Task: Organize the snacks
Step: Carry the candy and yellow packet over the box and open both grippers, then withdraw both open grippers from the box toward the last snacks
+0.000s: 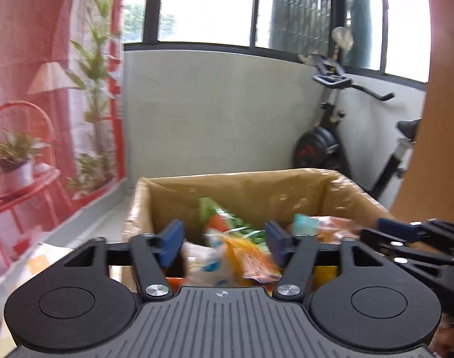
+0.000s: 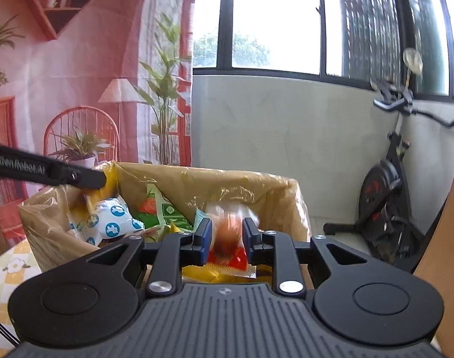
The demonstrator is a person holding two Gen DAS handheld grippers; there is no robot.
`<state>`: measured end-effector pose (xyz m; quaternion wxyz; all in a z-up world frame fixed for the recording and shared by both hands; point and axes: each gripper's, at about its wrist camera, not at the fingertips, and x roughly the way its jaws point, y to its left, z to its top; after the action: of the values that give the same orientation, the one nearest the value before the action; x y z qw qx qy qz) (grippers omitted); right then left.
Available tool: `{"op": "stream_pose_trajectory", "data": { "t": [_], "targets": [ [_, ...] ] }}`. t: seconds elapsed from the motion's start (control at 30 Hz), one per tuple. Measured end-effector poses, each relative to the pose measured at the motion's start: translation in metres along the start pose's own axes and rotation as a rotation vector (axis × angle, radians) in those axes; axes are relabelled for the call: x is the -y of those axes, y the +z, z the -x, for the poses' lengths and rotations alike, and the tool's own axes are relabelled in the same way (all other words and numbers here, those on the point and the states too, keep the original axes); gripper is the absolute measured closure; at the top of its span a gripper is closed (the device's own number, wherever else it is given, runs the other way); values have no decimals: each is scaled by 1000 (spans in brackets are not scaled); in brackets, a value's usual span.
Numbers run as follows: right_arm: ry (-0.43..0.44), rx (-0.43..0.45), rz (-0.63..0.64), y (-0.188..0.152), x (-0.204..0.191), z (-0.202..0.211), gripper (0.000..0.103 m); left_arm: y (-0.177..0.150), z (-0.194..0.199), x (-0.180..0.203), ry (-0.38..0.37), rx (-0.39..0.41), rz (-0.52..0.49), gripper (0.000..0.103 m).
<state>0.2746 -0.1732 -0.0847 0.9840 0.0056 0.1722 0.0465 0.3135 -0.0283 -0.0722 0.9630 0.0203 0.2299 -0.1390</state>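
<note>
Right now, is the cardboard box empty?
No, the cardboard box holds several snack packets, including a white packet with blue dots and a green one.

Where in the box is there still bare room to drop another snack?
Bare room shows along the box's far wall and far-right corner, where the plastic liner is uncovered. The left and middle are crowded: the white-and-blue packet and green packet are piled there. Near the right gripper a blurred orange snack sits between its fingers.

Colourful snack packets (image 1: pixel 227 247) heaped inside plastic-lined cardboard box (image 1: pixel 256 188)
</note>
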Motion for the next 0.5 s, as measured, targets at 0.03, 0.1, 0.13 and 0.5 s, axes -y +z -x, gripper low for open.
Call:
{"op": "stream_pose_trajectory", "data": {
  "t": [0.03, 0.1, 0.13, 0.5],
  "targets": [
    [-8, 1, -5, -1, 1, 1, 68, 0, 1, -1, 0, 0, -4, 37],
    [-11, 12, -8, -4, 2, 7, 68, -2, 6, -5, -5, -9, 0, 37],
    [-9, 14, -10, -4, 2, 11, 68, -3, 10, -6, -4, -10, 4, 37],
    [-1, 71, -63, 11, 3, 60, 68, 15, 67, -13, 11, 66, -2, 37]
  ]
}}
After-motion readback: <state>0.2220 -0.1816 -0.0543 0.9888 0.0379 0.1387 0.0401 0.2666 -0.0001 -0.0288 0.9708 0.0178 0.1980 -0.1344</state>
